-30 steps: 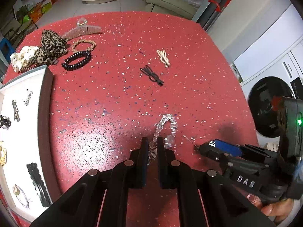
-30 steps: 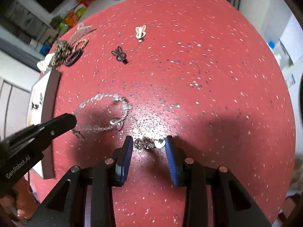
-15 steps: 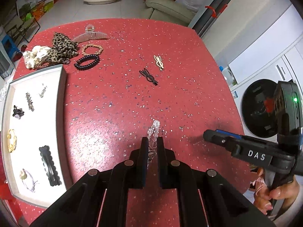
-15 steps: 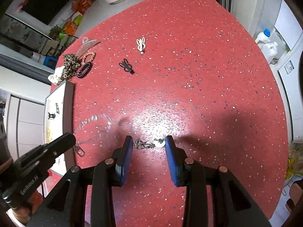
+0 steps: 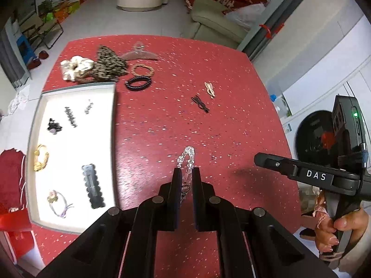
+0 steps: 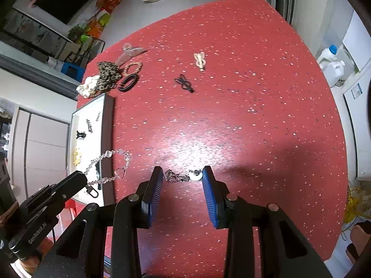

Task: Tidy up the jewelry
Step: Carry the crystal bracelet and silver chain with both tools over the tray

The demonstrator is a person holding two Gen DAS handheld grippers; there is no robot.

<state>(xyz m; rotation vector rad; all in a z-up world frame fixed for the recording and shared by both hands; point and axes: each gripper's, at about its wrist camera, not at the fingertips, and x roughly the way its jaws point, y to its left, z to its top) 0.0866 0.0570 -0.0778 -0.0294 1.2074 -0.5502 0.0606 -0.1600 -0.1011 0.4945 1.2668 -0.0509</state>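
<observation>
My left gripper is shut on a clear crystal bead bracelet and holds it up in the air above the red table; in the right wrist view the bracelet hangs as a loop from its tip. My right gripper is open, its blue pads either side of a small dark metal earring with a round back; I cannot tell whether it touches them. A white tray with several hair clips and ties lies at the left.
On the far side of the table lie a black hair clip, a beige clip, a black coil tie, a braided tie, a claw clip and scrunchies. A washing machine stands at the right.
Both grippers have risen well above the table. The left has lifted the bead bracelet off the surface. The right gripper's jaws stay open around the earring.
</observation>
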